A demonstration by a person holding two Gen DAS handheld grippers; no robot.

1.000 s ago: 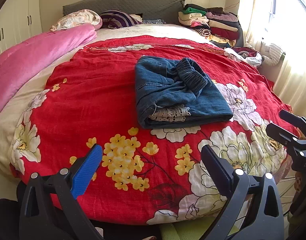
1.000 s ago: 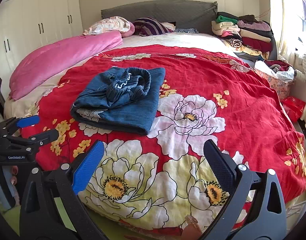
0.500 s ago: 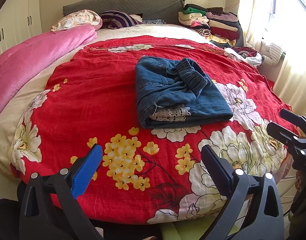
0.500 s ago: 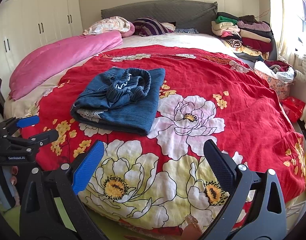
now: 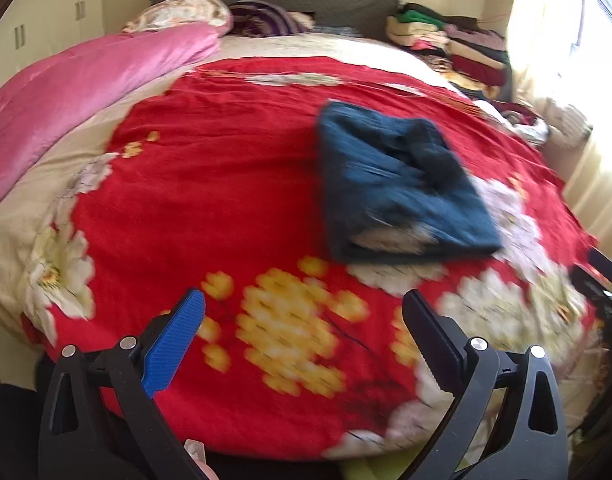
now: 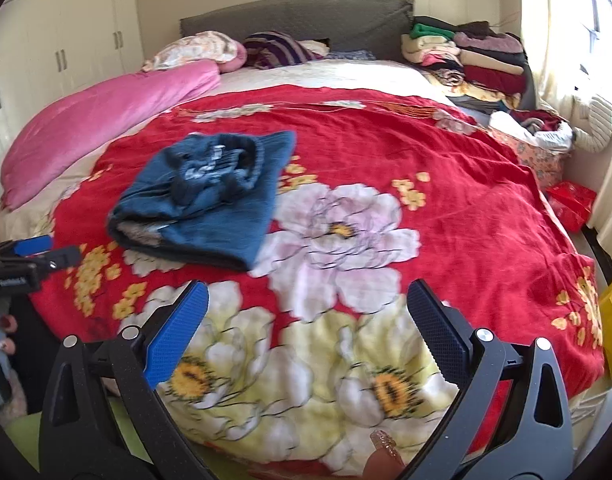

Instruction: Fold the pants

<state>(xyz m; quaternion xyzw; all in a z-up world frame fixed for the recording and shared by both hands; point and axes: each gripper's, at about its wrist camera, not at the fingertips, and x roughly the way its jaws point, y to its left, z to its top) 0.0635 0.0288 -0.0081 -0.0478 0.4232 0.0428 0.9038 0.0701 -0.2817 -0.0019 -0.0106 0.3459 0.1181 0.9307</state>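
The blue denim pants (image 5: 397,188) lie folded into a thick rectangle on the red flowered bedspread (image 5: 226,184), elastic waistband bunched on top. In the right wrist view the pants (image 6: 210,196) sit left of centre. My left gripper (image 5: 304,332) hangs open over the bed's near edge, well short of the pants, nothing between its fingers. My right gripper (image 6: 307,324) is also open and empty above the big pale flowers. The left gripper (image 6: 34,250) shows at the left edge of the right wrist view; the right gripper (image 5: 601,280) shows at the right edge of the left wrist view.
A pink quilt (image 6: 102,116) lies along the bed's left side, pillows (image 6: 202,48) by the grey headboard (image 6: 298,20). Stacked folded clothes (image 6: 465,56) fill the far right corner. White wardrobes (image 6: 58,40) stand left, curtains (image 5: 545,40) right.
Both views have shifted and blurred: both grippers have moved, and the pants now sit further right in each view. The pants themselves lie as before. Both grippers remain open.
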